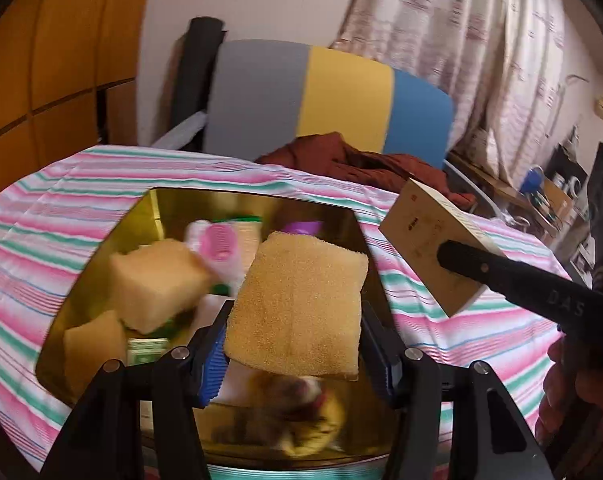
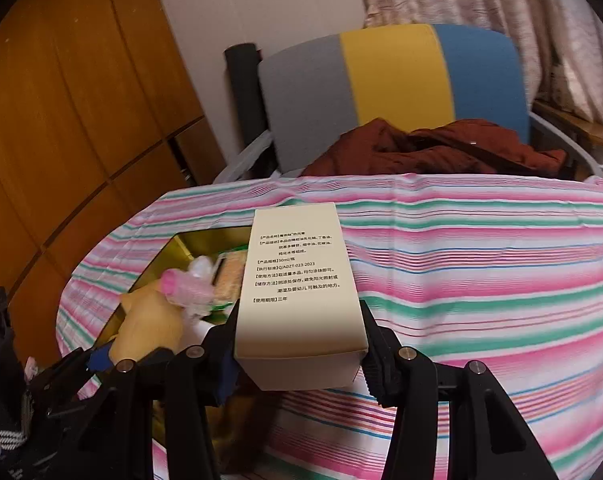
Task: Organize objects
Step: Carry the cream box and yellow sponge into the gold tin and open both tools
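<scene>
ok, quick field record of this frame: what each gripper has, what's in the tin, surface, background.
left gripper: shut on yellow sponge, held above the tin
right gripper: shut on cream box, printed side facing the camera, above the cloth
gold tin: open, holds more sponge pieces, a pink-and-white item, other blurred items
surface: striped cloth
background: grey-yellow-blue chair with dark red garment

Blurred brownish object (image 1: 297,412) under sponge (image 1: 301,304) — perhaps a toy, unidentifiable
</scene>
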`<control>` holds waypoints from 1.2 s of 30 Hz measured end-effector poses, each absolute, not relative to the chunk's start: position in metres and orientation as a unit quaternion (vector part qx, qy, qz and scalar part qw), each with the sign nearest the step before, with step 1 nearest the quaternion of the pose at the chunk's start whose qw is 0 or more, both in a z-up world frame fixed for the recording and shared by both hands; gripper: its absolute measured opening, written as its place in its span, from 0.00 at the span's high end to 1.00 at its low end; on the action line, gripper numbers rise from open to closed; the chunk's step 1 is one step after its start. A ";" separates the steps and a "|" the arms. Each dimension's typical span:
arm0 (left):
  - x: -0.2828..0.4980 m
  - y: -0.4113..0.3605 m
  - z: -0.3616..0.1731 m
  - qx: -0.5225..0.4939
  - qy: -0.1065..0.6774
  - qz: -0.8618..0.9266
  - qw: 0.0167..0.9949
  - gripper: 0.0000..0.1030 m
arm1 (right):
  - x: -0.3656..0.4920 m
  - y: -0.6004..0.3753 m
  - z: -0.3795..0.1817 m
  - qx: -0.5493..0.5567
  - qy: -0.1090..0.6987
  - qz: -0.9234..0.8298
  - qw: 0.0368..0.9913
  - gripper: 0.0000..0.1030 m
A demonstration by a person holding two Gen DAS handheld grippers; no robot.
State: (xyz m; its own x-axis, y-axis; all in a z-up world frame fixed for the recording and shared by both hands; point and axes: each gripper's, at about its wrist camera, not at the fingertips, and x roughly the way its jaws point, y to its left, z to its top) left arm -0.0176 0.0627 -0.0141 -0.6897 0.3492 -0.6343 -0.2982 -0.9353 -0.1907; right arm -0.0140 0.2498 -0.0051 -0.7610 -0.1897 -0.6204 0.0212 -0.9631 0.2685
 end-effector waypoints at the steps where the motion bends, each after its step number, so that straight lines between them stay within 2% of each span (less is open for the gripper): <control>1: -0.021 0.056 -0.015 -0.354 -0.038 0.919 0.170 0.43 | -0.017 0.245 -0.005 0.344 -0.122 -0.929 0.062 0.50; 12: -0.037 0.021 -0.029 -0.381 -0.041 0.914 0.136 0.43 | -0.061 0.194 -0.015 0.383 -0.101 -0.912 0.110 0.50; 20: -0.042 0.008 -0.037 -0.394 -0.051 0.909 0.125 0.43 | -0.097 0.175 -0.025 0.394 -0.094 -0.908 0.105 0.50; 22: -0.042 0.009 -0.037 -0.395 -0.048 0.909 0.127 0.42 | -0.106 0.173 -0.028 0.395 -0.108 -0.906 0.109 0.45; 25: -0.040 0.008 -0.037 -0.393 -0.046 0.909 0.127 0.42 | -0.105 0.172 -0.029 0.397 -0.119 -0.904 0.109 0.30; 33: -0.047 0.016 -0.044 -0.413 -0.049 0.898 0.141 0.41 | -0.071 0.200 -0.026 0.373 -0.177 -0.906 0.091 0.29; 36: -0.050 0.023 -0.041 -0.415 -0.038 0.899 0.139 0.34 | -0.065 0.209 -0.026 0.370 -0.194 -0.904 0.089 0.28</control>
